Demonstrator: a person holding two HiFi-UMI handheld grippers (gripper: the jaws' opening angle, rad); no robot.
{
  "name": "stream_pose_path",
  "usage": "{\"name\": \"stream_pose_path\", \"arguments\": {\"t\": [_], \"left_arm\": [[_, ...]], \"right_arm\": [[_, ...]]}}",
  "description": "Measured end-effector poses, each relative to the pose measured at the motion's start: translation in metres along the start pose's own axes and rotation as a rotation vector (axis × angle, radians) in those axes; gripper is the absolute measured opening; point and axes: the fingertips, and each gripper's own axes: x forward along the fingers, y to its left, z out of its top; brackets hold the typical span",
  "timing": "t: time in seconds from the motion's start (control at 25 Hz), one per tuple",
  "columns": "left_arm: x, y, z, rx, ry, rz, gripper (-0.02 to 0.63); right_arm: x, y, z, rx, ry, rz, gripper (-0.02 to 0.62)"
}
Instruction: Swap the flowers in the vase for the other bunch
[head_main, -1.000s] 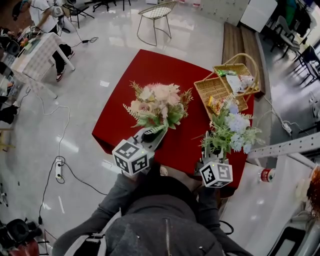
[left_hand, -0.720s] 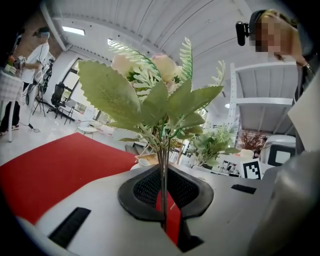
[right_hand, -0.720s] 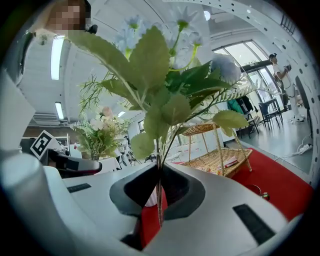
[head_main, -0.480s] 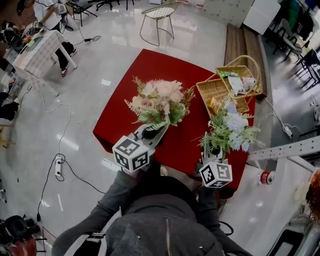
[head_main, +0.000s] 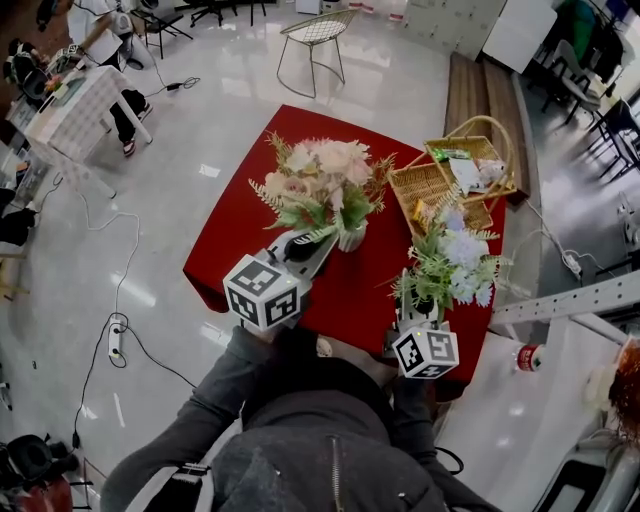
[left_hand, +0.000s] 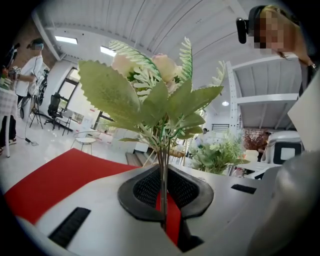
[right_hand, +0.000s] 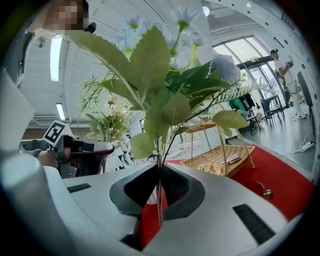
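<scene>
My left gripper (head_main: 303, 248) is shut on the stems of the pink bunch (head_main: 322, 182), which hangs over the red table just above and left of the small white vase (head_main: 353, 238). In the left gripper view the thin stems (left_hand: 163, 167) run straight up between the closed jaws to green leaves and pale pink blooms (left_hand: 165, 65). My right gripper (head_main: 424, 306) is shut on the stems of the blue-and-white bunch (head_main: 455, 262), held upright over the table's right side. In the right gripper view its stems (right_hand: 159, 192) are pinched between the jaws.
A wicker basket (head_main: 432, 182) with packets in it stands at the table's far right, just beyond the blue bunch. The red table (head_main: 250, 230) has its edge close on the left. A wire chair (head_main: 315, 35) and other people stand farther off on the glossy floor.
My left gripper has risen and moved a little away with the pink bunch, and the white vase now shows under it. The right gripper and blue bunch have stayed put.
</scene>
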Motion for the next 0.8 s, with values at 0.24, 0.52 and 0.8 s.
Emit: {"name": "stream_pose_path", "arguments": {"t": [0.24,0.52,0.8], "left_arm": [[0.017,-0.003,0.02,0.028,-0.001,-0.033,0.021],[0.036,0.0,0.043,0.042,-0.04,-0.041,0.021],[0.058,0.002,0.079,0.089,-0.095,-0.053,0.021]], "right_arm": [[-0.001,-0.002,-0.002,0.006,0.003,-0.012,0.029],[-0.002,-0.005,-0.003,0.014,0.004,-0.016,0.029],[-0.001,-0.004,-0.003,0.0,0.008,-0.014,0.029]]}}
